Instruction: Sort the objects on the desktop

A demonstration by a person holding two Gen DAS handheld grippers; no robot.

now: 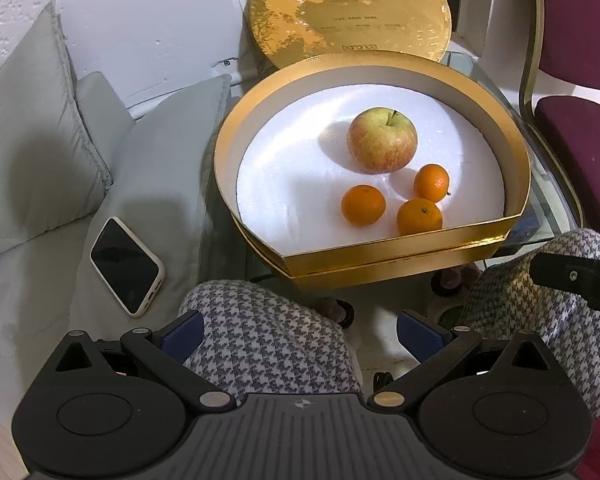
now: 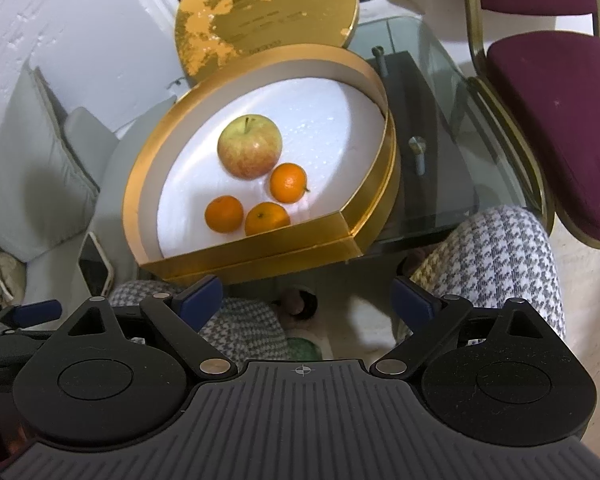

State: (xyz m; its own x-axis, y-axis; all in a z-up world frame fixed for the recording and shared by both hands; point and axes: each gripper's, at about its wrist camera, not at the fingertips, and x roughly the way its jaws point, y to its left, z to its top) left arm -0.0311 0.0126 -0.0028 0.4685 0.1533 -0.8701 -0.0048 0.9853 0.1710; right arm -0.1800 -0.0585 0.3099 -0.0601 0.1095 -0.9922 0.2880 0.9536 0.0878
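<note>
A gold box (image 1: 380,248) with a white foam floor is seen on the glass worktop (image 2: 452,128). Inside it lie a red-yellow apple (image 1: 382,140) and three small oranges (image 1: 363,205), grouped just beside the apple, near the straight front wall. The left hand-held gripper (image 1: 298,330) and the right hand-held gripper (image 2: 307,294) are both held wide and empty, above the knees.

Apple (image 2: 249,146) and mandarins (image 2: 288,182) in gold box (image 2: 260,256)
</note>
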